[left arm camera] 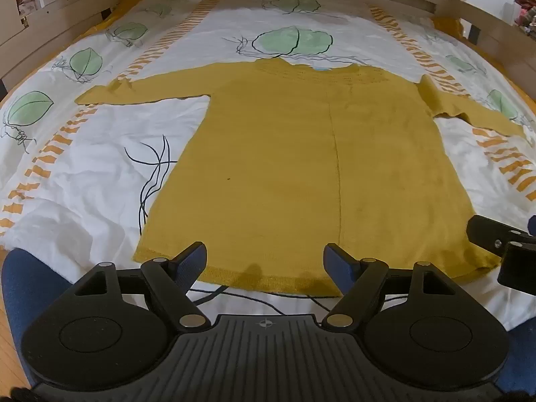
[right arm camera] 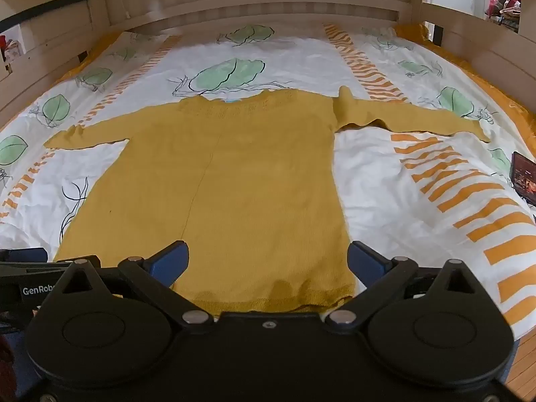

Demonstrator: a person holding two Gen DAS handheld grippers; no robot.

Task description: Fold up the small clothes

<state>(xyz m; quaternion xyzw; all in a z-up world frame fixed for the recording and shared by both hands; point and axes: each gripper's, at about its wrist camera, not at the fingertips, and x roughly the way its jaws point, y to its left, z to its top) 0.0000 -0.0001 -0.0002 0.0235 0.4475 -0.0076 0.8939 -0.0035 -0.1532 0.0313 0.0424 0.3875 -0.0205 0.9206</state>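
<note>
Still at the outset, by the look of it: yellow sweater (left arm camera: 301, 167) spread flat on the bed (left arm camera: 83, 184), sleeves out, hem just ahead of both grippers. Left gripper (left arm camera: 264, 261) spread wide, empty; right gripper (right arm camera: 268, 261) likewise, over the hem's right corner. Next, probably: lower, pinch hem or a sleeve, fold inward.
</note>
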